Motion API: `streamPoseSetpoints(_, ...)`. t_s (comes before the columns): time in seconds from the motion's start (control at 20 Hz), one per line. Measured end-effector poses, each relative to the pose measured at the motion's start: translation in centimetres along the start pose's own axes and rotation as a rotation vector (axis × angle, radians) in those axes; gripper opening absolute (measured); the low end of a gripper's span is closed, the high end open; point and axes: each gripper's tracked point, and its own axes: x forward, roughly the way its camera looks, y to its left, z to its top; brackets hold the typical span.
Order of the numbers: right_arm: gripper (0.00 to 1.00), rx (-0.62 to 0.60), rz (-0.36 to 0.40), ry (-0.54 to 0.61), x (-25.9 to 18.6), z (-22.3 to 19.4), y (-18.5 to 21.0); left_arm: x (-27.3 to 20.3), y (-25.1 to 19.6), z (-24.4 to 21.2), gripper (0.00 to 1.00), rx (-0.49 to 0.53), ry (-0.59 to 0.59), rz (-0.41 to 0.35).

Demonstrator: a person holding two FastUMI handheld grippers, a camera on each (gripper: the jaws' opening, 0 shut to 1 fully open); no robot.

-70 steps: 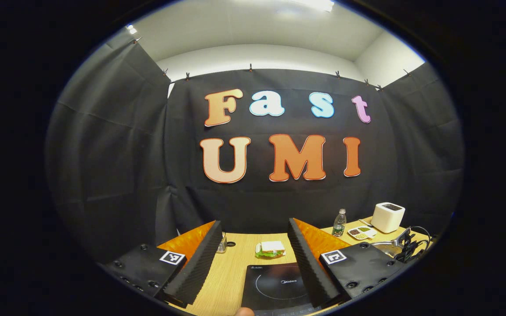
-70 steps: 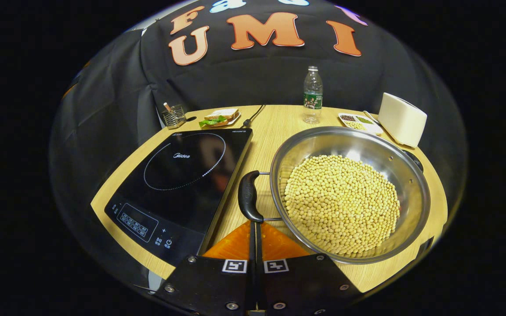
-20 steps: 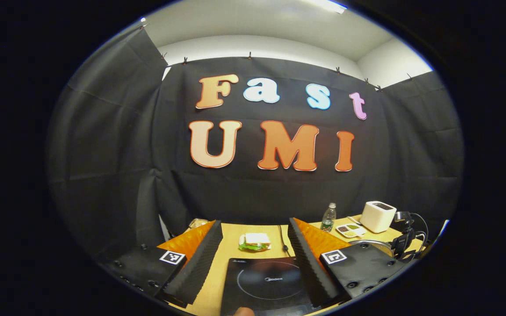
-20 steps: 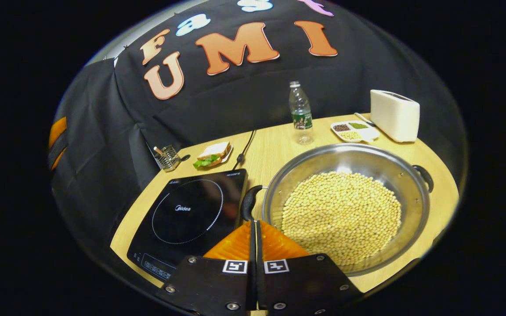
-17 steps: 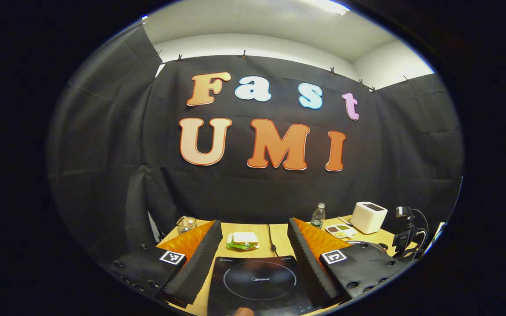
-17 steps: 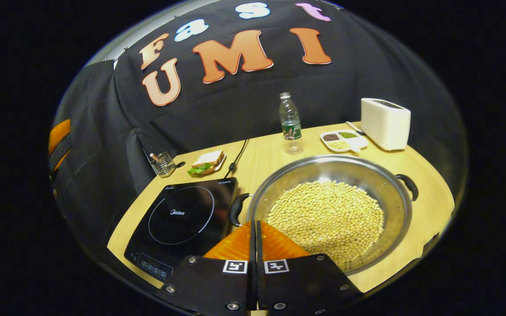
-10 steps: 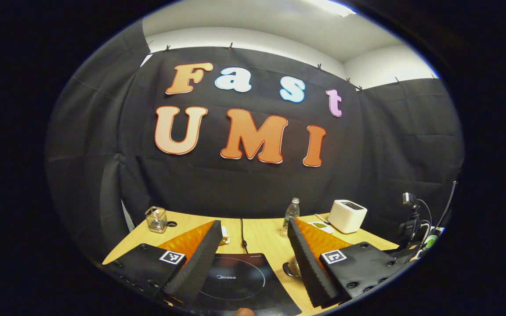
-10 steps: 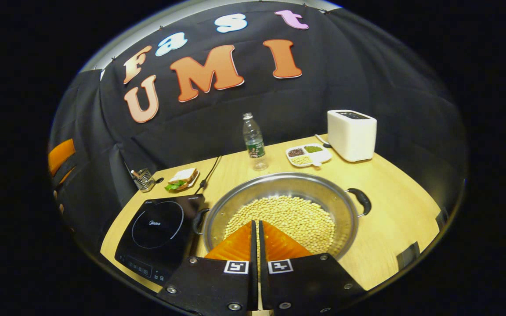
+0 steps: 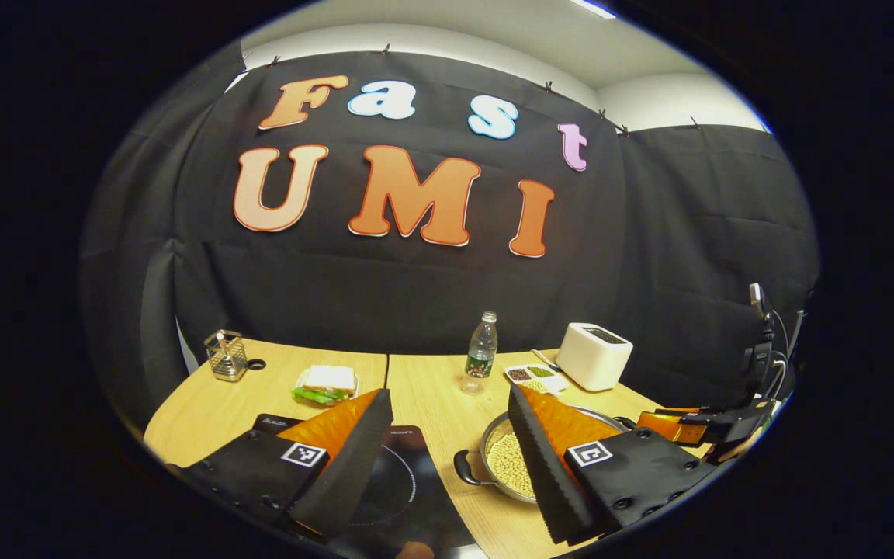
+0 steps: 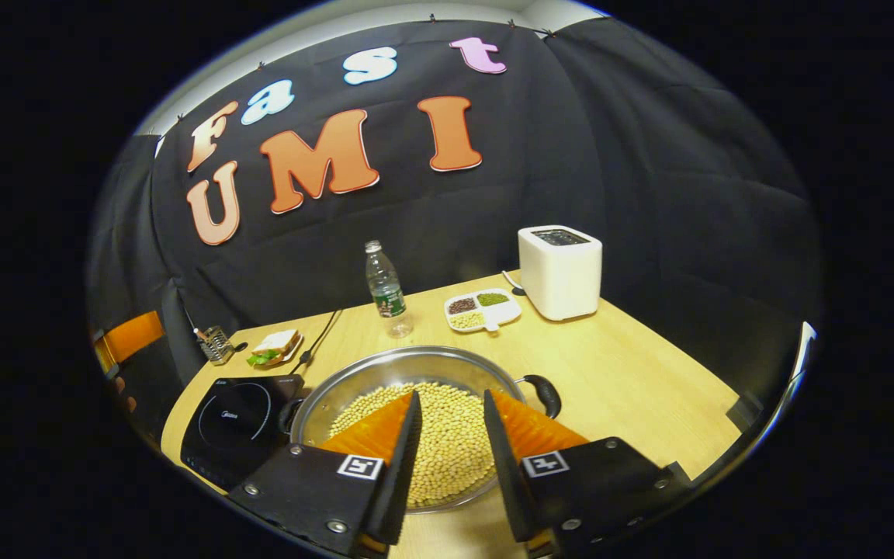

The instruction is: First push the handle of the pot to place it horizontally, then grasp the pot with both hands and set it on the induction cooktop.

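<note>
A steel pot [image 10: 416, 354] full of yellow beans [image 10: 451, 435] sits on the wooden table, just right of the black induction cooktop [image 10: 233, 425]. Its two black handles lie left and right: one [image 10: 289, 415] beside the cooktop, one [image 10: 546, 393] on the far side. My right gripper [image 10: 451, 397] is open and hovers over the pot's near rim, holding nothing. My left gripper [image 9: 447, 396] is open above the cooktop [image 9: 396, 481], with the pot [image 9: 493, 431] and its left handle [image 9: 466, 468] just right of centre. The right gripper [image 9: 687, 425] shows beyond the pot.
At the back of the table stand a water bottle [image 10: 385, 289], a white toaster [image 10: 559, 272], a compartment dish [image 10: 482, 309], a sandwich plate [image 10: 275, 345] and a wire holder [image 10: 216, 343]. The cooktop's cord [image 10: 321, 334] runs backward. Black cloth walls close the booth.
My right gripper drew back from the pot's left handle, swung rightward and opened. The pot's handles turned to lie left-right. My left gripper swung right, bringing the pot into its view.
</note>
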Motion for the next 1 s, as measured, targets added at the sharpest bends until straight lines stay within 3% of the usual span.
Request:
streamPoseSetpoints(0.3, 0.94, 0.004, -0.051, 0.008, 1.8, -0.6, -3.4, 3.9, -2.5, -4.4, 0.98, 0.015, 0.09, -0.025)
streamPoseSetpoints(0.7, 0.96, 0.022, -0.08, 0.058, 4.9, -2.5, -5.6, 7.9, -4.1, -11.2, 0.98, 0.049, 0.238, -0.037)
streamPoseSetpoints(1.0, 0.96, 0.016, -0.099, 0.095, 7.1, -3.8, -6.3, 9.4, -4.5, -15.2, 0.98, 0.011, 0.336, -0.051)
